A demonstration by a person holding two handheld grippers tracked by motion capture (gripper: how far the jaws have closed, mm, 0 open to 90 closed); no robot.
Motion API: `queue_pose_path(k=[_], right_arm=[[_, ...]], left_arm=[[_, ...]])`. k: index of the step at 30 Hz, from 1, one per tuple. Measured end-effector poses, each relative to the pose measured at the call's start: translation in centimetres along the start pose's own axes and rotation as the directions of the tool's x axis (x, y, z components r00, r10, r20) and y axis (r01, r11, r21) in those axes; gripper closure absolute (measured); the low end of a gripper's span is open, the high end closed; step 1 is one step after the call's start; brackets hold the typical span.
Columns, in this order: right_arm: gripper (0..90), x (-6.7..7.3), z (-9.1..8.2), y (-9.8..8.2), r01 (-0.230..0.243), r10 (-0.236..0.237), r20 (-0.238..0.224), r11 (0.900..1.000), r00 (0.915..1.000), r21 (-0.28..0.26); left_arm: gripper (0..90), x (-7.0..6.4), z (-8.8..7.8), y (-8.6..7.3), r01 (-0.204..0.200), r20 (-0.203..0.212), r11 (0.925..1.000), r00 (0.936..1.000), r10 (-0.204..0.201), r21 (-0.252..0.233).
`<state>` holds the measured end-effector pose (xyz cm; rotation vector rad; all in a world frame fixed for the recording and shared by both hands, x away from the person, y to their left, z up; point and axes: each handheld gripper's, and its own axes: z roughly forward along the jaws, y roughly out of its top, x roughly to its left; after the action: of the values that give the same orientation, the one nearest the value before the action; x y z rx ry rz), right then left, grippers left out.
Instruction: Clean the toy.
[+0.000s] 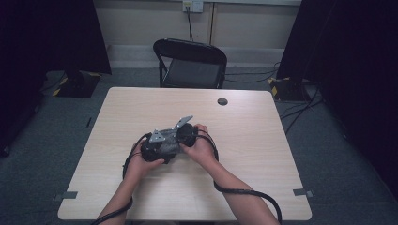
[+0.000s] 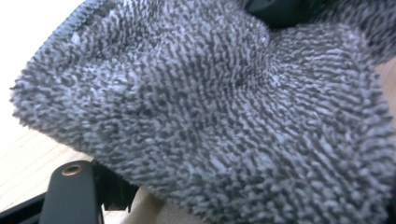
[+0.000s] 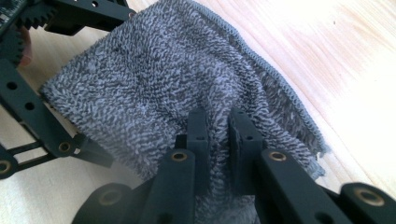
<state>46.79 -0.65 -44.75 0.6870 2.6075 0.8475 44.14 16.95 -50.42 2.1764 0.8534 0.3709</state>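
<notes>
Grey terry cloth [image 3: 154, 88] — a small towel with a stitched hem, bunched between both grippers near the centre of the pale wood-grain desk [image 1: 263, 140].

Right gripper [image 3: 218, 128]: its two black jaws stand nearly together in the right gripper view, pinching a fold of the cloth between the pads. In the high view the right hand [image 1: 202, 147] grips this tool at about 3 o'clock of the bundle, a cable looping off the wrist toward the near edge.

Left gripper [image 1: 157, 145]: held by the left hand [image 1: 141, 164] at about 8 o'clock of the bundle. In the left gripper view the cloth hangs right in front of the lens and covers the pads; one black jaw arm shows at the lower left, and whether the pads press on the cloth cannot be told. In the right gripper view this tool's black linkage frames the cloth's far edge at 9 to 11 o'clock, touching it.

Further items: a dark round disc [image 1: 222, 101] on the desk at 1 o'clock of the hands, well apart from them; a black folding chair [image 1: 190, 63] beyond the far edge at 12 o'clock; grey carpet floor [image 1: 342, 154] around.
</notes>
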Motion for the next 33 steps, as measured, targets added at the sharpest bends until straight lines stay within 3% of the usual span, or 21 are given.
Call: queue_pose_path(k=[13, 26, 33], right_arm=[[80.7, -0.5, 0.4, 0.4, -0.011, 0.011, 0.017, 1.000, 0.9998, 0.009], [80.8, -2.1, 0.5, 0.1, -0.059, 0.059, 0.023, 0.998, 0.9980, 0.012], [80.8, -2.9, 0.5, -0.3, -0.066, 0.064, 0.048, 0.998, 0.9968, 0.025]], left_arm=[[24.1, 0.0, 0.0, 0.0, 0.004, 0.002, 1.0000, 1.0000, -0.004, -0.001], [24.1, 0.0, 0.0, 0.0, 0.009, 0.005, 1.0000, 0.9999, -0.009, -0.001], [24.1, 0.0, 0.0, 0.0, 0.009, 0.005, 1.0000, 0.9999, -0.009, -0.002]])
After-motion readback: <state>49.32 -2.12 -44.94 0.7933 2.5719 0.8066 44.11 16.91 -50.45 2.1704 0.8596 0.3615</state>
